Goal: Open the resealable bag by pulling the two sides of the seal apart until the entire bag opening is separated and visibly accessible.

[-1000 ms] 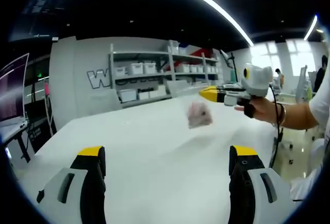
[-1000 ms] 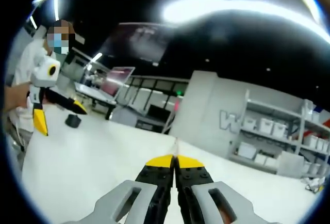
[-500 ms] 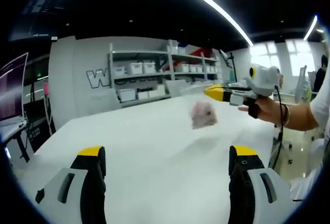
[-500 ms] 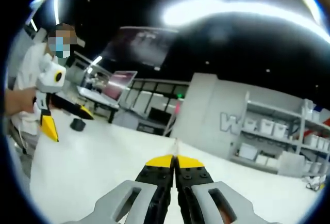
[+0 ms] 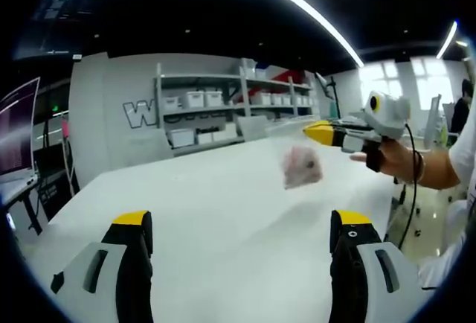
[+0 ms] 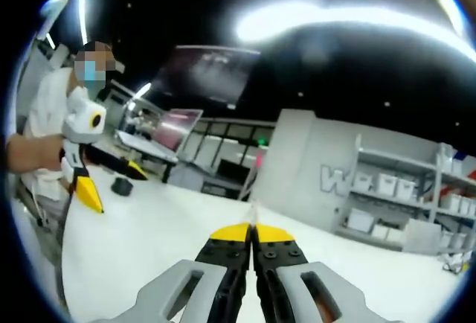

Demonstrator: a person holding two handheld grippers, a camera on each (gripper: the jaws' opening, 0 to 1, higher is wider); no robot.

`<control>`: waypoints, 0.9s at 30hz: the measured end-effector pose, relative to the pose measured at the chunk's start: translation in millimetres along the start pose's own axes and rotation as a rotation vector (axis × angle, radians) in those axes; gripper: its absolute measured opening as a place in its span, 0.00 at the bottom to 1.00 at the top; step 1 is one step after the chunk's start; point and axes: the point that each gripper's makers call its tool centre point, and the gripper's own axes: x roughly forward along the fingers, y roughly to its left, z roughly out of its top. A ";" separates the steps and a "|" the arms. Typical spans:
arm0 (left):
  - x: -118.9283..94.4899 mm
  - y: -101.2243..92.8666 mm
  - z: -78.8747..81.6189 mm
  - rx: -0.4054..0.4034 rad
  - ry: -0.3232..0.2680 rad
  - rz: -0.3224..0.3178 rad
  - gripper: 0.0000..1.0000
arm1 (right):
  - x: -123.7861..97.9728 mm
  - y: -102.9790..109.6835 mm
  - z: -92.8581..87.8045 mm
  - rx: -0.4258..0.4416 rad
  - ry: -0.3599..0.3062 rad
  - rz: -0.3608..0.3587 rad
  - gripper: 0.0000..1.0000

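Observation:
The resealable bag (image 5: 301, 167), clear with something pinkish inside, hangs blurred above the white table (image 5: 223, 196) in the left gripper view. My right gripper (image 5: 314, 131) comes in from the right, held by a hand, and is shut on the bag's top. In the right gripper view its yellow-tipped jaws (image 6: 253, 231) are pressed together with a thin clear sliver of the bag (image 6: 253, 210) sticking out past them. My left gripper (image 5: 242, 222) stands open low over the table, short of the bag, with nothing between its jaws. It also appears at the left (image 6: 111, 181), open.
Shelving with white boxes (image 5: 216, 107) stands behind the table. A small black object (image 6: 120, 186) lies on the table near the person (image 6: 44, 114). Monitors (image 6: 175, 126) and desks fill the room behind.
The right gripper has carried the hanging bag a little to the right in the left gripper view. The right gripper view has turned, so the left gripper sits further in. Both jaw states are unchanged.

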 end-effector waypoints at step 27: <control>1.5 -1.6 -5.4 0.011 0.014 -0.021 0.99 | -20.6 17.8 -2.7 0.012 0.008 0.019 0.00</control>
